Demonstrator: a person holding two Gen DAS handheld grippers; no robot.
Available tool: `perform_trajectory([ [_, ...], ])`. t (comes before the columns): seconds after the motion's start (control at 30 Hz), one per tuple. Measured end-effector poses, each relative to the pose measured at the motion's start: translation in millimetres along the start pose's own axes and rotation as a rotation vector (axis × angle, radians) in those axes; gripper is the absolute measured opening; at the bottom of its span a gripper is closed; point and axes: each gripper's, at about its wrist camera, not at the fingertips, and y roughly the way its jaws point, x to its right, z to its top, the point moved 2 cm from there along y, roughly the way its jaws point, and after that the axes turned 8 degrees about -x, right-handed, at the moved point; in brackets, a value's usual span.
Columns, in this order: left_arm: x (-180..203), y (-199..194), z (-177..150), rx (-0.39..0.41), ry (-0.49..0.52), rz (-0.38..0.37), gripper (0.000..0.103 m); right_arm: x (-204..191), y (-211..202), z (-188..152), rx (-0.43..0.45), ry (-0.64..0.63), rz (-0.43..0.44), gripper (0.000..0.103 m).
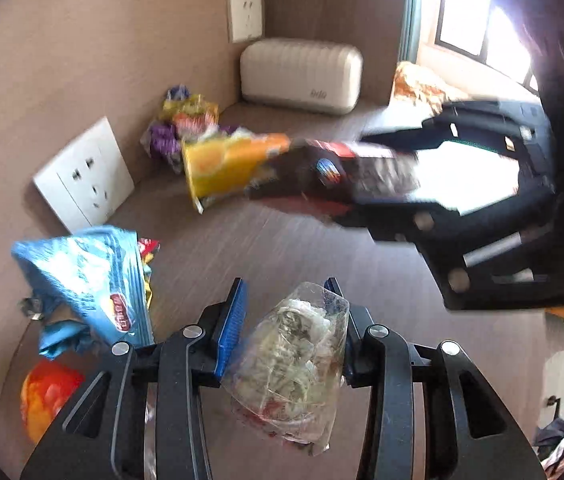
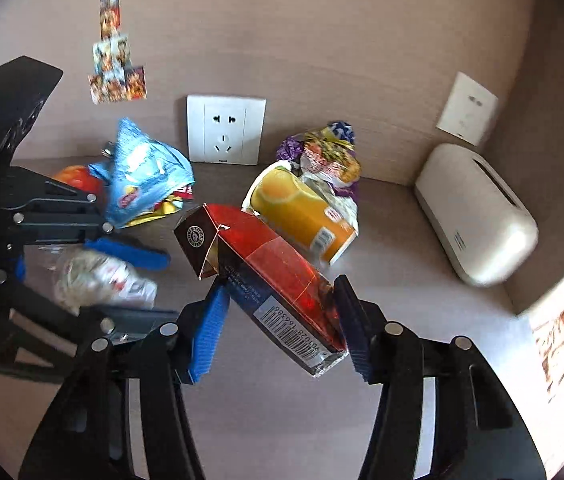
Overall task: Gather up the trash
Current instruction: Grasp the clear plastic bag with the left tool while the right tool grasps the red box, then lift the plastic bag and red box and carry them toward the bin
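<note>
Red carton blurred in right gripper (label unreadable).

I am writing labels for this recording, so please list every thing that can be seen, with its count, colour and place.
clear plastic wrapper: one, transparent, crumpled, between the left gripper's pads
red carton: one, red and dark, barcode on its side, between the right gripper's pads
blue chip bag: one, light blue, by the wall, left of the socket
orange item: one, orange-red, beside the blue bag
yellow cylinder package: one, yellow-orange, lying behind the carton
purple and yellow wrappers: a pile, at the wall
wall socket: two in view, white
tissue box: one, cream, in the corner
stickers: several, multicoloured, on the wall
left gripper: black, blue pads, shut
right gripper: black, blue pads, shut
</note>
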Motion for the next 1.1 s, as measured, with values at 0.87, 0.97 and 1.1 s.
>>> perform_trajectory([
  [0.87, 189, -66, 54, 0.11, 0.155, -0.03, 0.039, 68, -192, -149, 0.08, 0.341, -0.076, 0.055],
  [0.97, 221, -63, 59, 0.107, 0.19, -0.062, 0.039, 80, -206, -174, 0.072, 0.378, -0.1, 0.055],
  [1.1, 261, -54, 64, 0.094, 0.234, -0.099, 0.039, 96, -221, -209, 0.055, 0.434, -0.128, 0.055],
])
